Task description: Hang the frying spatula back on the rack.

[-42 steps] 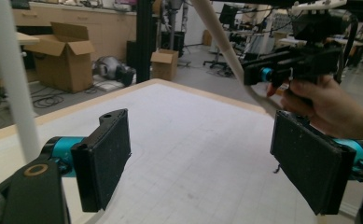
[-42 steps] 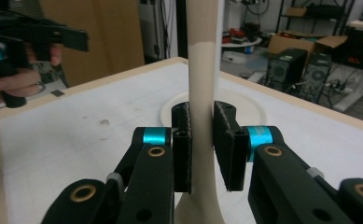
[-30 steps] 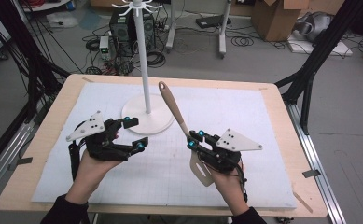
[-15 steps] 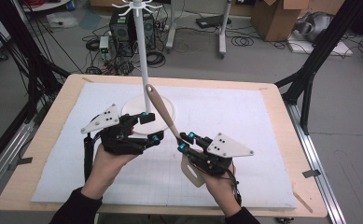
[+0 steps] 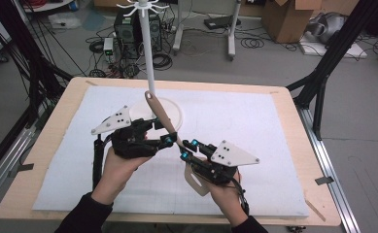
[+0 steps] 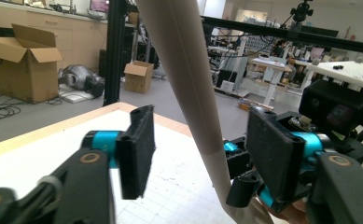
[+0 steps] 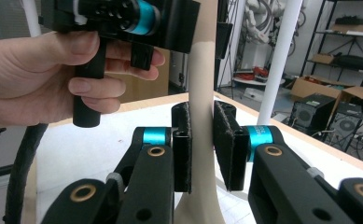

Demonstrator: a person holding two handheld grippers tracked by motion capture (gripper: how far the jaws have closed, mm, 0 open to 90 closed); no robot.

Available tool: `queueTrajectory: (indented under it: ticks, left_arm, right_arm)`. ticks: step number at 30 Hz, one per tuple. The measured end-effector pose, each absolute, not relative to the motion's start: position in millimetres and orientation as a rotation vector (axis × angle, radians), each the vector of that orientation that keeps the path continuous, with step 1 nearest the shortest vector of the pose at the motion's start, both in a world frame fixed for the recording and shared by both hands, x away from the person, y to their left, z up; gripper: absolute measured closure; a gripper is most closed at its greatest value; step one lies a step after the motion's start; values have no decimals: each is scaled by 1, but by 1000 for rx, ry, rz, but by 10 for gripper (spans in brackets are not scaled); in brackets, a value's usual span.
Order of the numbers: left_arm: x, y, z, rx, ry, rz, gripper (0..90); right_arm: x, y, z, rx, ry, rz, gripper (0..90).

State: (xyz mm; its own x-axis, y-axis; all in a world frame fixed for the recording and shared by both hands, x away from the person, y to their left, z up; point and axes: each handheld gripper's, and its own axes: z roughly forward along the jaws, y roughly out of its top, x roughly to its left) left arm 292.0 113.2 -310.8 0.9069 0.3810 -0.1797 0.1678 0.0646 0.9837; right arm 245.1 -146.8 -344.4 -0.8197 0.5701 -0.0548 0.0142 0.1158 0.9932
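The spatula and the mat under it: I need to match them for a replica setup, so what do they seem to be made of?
The spatula looks like pale wood or bamboo with a matte finish, though smooth moulded plastic cannot be ruled out; the handle shows no grain. The mat looks like white foam or felt: dull, slightly fuzzy, with a faint printed grid. It lies on a light wood table with a plywood-like edge.

Left tool [image 6: 198,154] open around beige spatula handle [image 6: 188,93], right tool [image 6: 338,116] behind

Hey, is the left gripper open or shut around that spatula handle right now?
Open. In the left gripper view, the left gripper has its pads spread, and the spatula handle passes between them with a gap on each side.
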Motion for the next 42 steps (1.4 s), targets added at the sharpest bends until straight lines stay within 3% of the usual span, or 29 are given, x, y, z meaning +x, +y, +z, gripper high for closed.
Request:
queueTrajectory:
  ticks: [15, 22, 29, 42]
  left_arm:
    - [292, 110, -309, 1510, 449, 184, 693]
    - [292, 106, -307, 1507, 427, 130, 750]
    - [295, 102, -301, 1556, 369, 159, 767]
    - [311, 114, -286, 1637, 309, 182, 768]
  right_arm:
    - [243, -144, -346, 562, 1951, 1734, 784]
    - [244, -144, -347, 565, 1935, 1736, 783]
    - [249, -143, -349, 564, 1952, 1740, 768]
    - [269, -178, -341, 567, 2135, 1845, 390]
